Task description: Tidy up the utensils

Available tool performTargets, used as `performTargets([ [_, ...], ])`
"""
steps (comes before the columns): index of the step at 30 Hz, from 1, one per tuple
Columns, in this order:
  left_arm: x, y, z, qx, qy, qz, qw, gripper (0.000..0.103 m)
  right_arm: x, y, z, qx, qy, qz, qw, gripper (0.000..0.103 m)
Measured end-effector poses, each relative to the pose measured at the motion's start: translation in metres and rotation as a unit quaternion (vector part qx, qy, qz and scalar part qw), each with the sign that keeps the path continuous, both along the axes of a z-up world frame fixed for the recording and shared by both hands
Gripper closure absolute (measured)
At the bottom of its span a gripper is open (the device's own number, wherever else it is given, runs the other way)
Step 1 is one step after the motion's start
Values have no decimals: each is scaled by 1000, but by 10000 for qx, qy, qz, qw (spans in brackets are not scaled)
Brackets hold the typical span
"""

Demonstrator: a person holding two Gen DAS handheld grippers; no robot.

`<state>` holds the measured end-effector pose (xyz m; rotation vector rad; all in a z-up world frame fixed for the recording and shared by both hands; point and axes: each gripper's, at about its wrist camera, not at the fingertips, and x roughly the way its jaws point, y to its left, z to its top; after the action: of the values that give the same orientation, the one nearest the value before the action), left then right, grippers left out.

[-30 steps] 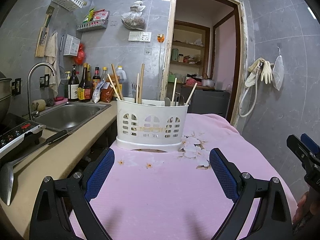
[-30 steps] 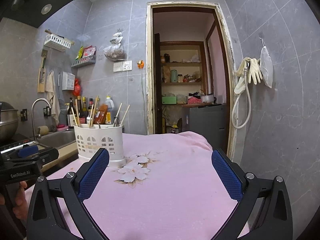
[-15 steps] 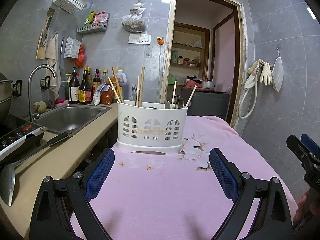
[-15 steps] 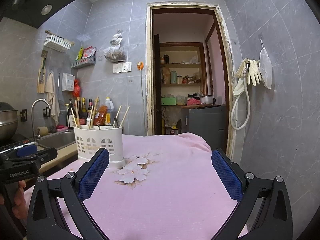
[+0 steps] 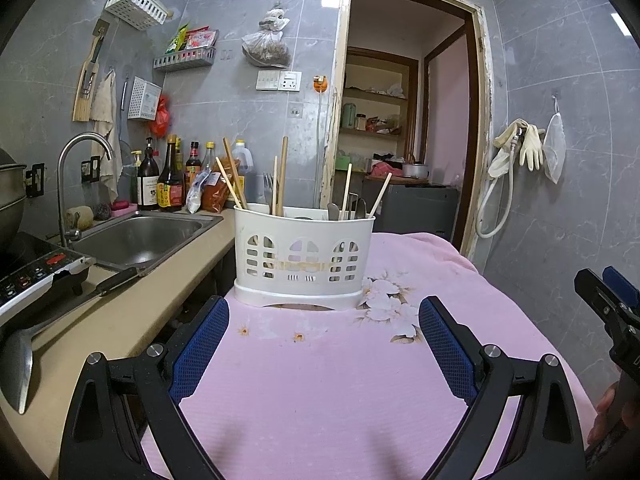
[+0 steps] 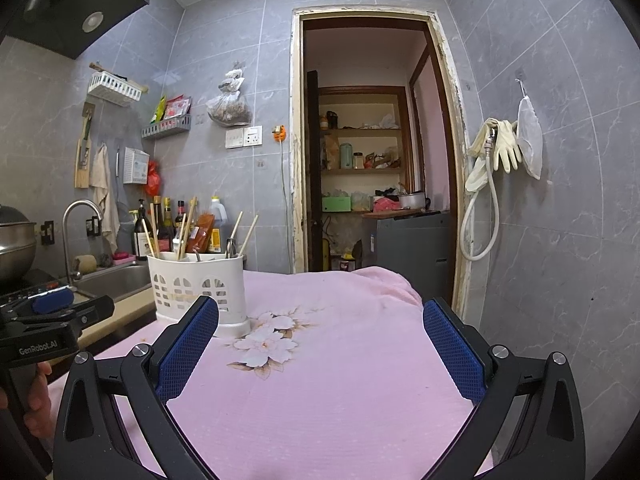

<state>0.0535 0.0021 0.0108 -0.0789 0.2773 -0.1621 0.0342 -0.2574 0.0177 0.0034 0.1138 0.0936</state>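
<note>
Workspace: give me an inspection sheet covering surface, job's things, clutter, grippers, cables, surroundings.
Surface: pink cloth with a flower print, mostly bare.
Job's things: white utensil holder upright at the cloth's far left; chopsticks and metal cutlery stand in it.
Clutter: nothing seen on the cloth; a ladle lies on the counter alongside.
Grippers: left gripper open, empty; right gripper open, empty.
Cables: white hose hanging on the right wall.
Surroundings: sink, sauce bottles, open doorway, rubber gloves.
</note>
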Motion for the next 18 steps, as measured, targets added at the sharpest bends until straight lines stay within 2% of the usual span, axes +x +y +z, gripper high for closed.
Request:
performTargets([
  [18,-1,1,1,-1,-2,20,10000,10,-2,-3,4,0,-24,-6,10000,0],
])
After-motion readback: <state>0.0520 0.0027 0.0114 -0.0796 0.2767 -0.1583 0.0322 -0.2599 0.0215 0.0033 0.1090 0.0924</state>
